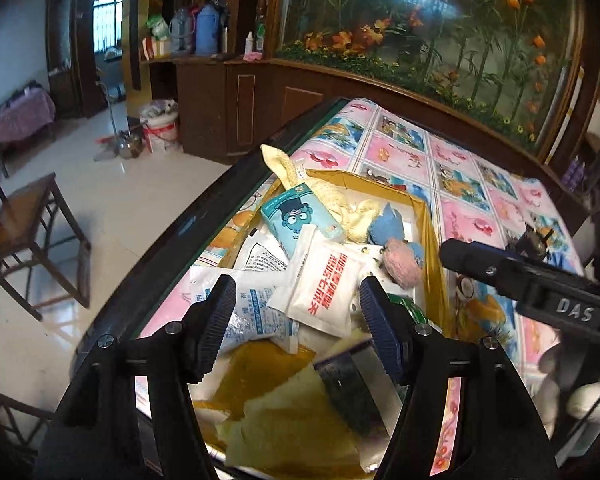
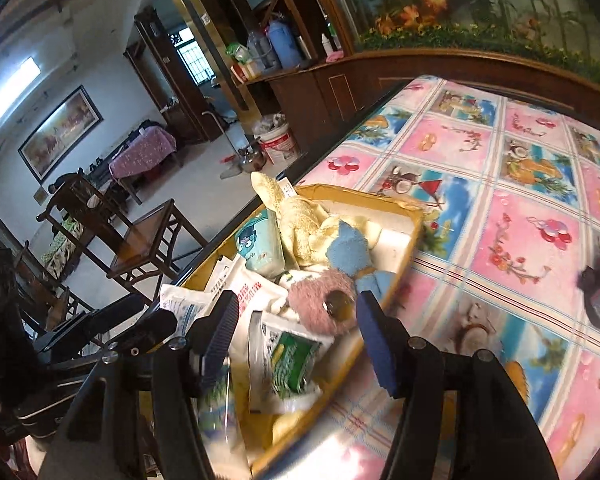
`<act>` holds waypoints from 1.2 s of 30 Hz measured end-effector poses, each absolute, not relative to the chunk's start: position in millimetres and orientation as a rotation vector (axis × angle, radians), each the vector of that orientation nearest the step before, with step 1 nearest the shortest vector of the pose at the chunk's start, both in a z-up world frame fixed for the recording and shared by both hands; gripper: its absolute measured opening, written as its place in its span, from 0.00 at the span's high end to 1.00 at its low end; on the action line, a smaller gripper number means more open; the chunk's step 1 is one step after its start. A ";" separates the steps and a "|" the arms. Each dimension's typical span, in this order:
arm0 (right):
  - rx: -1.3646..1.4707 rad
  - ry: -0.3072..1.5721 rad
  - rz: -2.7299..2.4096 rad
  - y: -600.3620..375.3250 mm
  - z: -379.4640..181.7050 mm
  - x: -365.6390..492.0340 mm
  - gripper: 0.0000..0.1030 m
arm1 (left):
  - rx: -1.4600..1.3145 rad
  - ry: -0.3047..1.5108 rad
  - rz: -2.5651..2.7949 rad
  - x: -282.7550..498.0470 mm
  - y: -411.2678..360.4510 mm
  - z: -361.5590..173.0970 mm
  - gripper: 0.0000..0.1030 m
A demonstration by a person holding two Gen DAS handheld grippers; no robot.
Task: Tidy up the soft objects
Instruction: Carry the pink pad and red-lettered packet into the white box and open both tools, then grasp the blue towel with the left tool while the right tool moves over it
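Your left tongs point(image 1: 298, 312): apart, empty | your right tongs point(image 2: 296, 322): apart, empty | both hover over the yellow box point(image 1: 430, 216) of soft packets on the counter point(image 2: 520, 208)

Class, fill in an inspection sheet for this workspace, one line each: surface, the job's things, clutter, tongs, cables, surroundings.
Surface: table under a pink and blue cartoon-print cover.
Job's things: yellow box near the table's edge, holding a cream plush, a blue plush, a pink fuzzy toy, a teal tissue pack and a white pouch with red print.
Clutter: more packets piled loosely; a green and white packet lies at the near end.
Tongs: left tongs and right tongs both open over the box, gripping nothing.
Cables: nothing seen.
Surroundings: wooden chair, white bucket on the floor, flower display behind glass.
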State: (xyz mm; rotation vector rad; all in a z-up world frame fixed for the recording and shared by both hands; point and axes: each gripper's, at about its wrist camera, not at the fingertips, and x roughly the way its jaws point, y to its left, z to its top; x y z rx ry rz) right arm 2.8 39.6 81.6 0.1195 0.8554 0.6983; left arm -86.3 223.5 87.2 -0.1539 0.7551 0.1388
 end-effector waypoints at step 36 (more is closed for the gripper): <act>0.495 0.789 0.042 -322.7 54.5 -33.6 0.40 | 0.002 0.822 -0.347 -122.8 67.8 84.9 0.37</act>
